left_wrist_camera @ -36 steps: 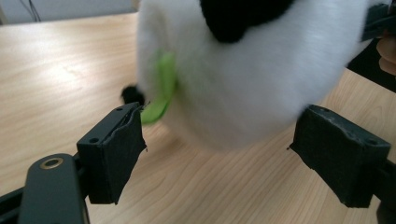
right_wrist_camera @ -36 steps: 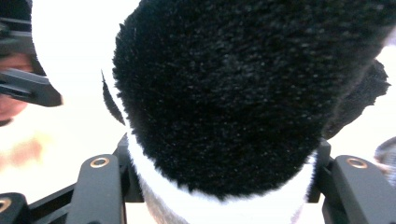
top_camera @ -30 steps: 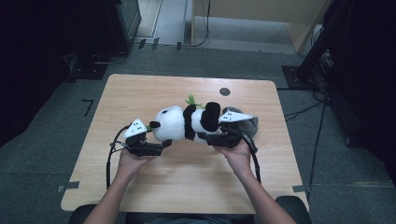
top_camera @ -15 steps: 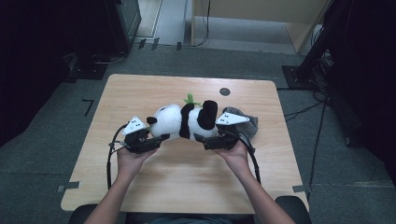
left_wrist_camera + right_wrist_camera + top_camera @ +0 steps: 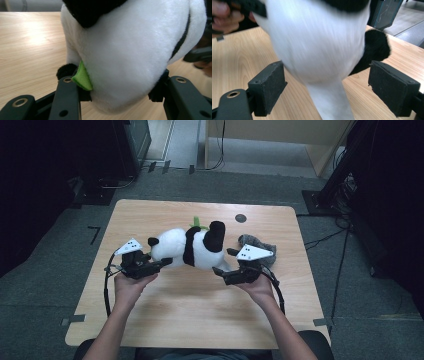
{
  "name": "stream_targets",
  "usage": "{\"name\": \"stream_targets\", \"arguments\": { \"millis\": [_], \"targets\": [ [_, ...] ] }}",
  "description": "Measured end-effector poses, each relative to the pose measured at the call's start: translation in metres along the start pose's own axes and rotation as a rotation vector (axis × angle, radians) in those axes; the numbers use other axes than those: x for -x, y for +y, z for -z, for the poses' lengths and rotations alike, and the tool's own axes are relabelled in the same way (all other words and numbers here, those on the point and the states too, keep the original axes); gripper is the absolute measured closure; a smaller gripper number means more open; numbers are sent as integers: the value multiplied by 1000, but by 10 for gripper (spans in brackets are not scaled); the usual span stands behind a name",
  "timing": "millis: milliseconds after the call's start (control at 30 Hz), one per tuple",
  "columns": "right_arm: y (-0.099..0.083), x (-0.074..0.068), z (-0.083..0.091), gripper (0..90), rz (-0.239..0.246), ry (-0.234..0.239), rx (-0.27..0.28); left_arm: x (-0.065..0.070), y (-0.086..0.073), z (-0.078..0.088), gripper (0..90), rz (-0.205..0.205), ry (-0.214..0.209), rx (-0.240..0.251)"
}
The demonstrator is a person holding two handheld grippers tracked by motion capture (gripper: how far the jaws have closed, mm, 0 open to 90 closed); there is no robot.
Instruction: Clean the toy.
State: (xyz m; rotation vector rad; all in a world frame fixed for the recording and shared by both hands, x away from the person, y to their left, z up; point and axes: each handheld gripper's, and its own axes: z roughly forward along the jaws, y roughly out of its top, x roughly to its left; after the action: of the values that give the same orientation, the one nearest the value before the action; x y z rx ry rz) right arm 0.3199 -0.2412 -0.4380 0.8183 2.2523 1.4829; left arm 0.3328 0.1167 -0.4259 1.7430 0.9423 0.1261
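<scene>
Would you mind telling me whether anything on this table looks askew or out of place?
The panda plush lies tipped on its side across the table rather than sitting upright, pinched by the left gripper. A crumpled grey cloth sits behind the right gripper.

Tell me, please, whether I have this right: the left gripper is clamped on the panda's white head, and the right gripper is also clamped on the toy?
Not quite. The left gripper is clamped on the panda, but the right gripper stands open: the right gripper view shows gaps between both pads and the plush.
</scene>
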Motion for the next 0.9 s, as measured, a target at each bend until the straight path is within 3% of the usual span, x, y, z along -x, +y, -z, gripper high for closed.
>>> {"name": "stream_targets", "arguments": {
  "millis": [33,133,167,200,233,333,433,500,600,733,833,900],
  "targets": [
    [-1,-1,-1,140,7,6,-7,0,1,0,498,26,-28,-5],
    [-3,-6,-9,134,30,34,-27,4,1,-6,492,48,-75,-27],
    [-3,-8,-11,136,45,16,-33,6,0,-9,489,53,-71,-46],
    [-3,-12,-14,171,57,-44,-60,7,-1,-11,482,49,-65,-56],
    [-4,-12,-14,216,58,-61,-70,8,-2,-15,464,37,-45,-63],
    [-6,-11,-16,295,20,-88,-91,9,-5,-20,359,15,-13,-58],
    [-5,-7,-15,341,-45,-84,-96,10,-11,-23,255,-62,14,11],
    [-4,-4,-14,351,-94,-65,-98,10,-14,-25,224,-91,38,1],
    [-3,-3,-13,354,-130,-56,-115,10,-16,-28,206,-93,41,-28],
    [-3,0,-10,347,-160,-48,-120,8,-21,-28,207,-68,23,-31],
    [-1,-1,-8,329,-158,-48,-111,4,-22,-29,205,5,-2,-57],
    [-1,0,-7,323,-190,-38,-96,3,-23,-29,205,25,-7,-69]
  ]
}}
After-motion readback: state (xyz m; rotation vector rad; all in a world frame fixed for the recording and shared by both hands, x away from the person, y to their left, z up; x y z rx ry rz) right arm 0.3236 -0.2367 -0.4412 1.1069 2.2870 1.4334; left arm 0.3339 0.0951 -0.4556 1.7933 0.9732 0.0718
